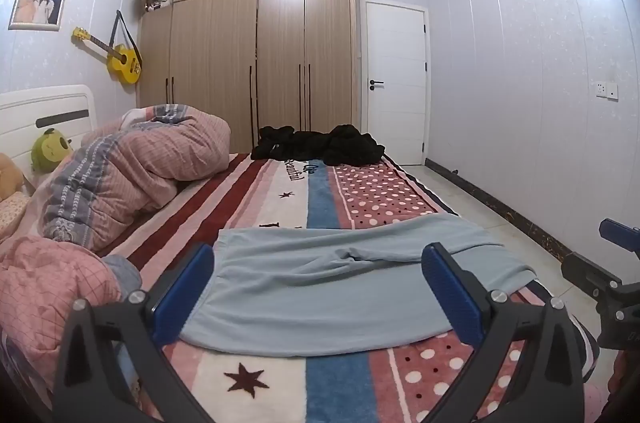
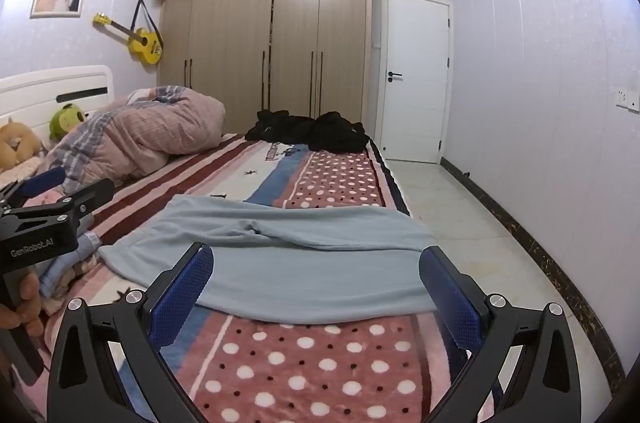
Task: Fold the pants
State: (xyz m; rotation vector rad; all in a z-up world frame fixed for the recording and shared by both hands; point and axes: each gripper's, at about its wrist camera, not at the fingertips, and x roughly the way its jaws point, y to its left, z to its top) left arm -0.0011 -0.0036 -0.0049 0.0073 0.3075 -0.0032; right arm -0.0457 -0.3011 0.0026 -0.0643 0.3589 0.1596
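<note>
While the soft light-blue pants (image 1: 320,287) lie flat across the near end of the striped, dotted bed blanket (image 1: 376,199), the left gripper (image 1: 320,297) and right gripper (image 2: 316,297) hover over them, fingers wide apart, holding nothing.

The pants (image 1: 320,283) are soft, matt pale-blue cloth, smooth with few creases. Under them the blanket (image 1: 280,383) looks fleecy and plush. The quilt (image 1: 132,175) is thin puffed cotton-like cloth. Both grippers, left (image 1: 320,287) and right (image 2: 316,287), have matt black plastic arms, blue pads (image 2: 184,295) with a rough dimpled grip, and shiny metal bolts (image 1: 499,295). The wardrobe (image 1: 260,43) is matt wood-grain; the floor (image 2: 460,223) is glossy tile.
</note>
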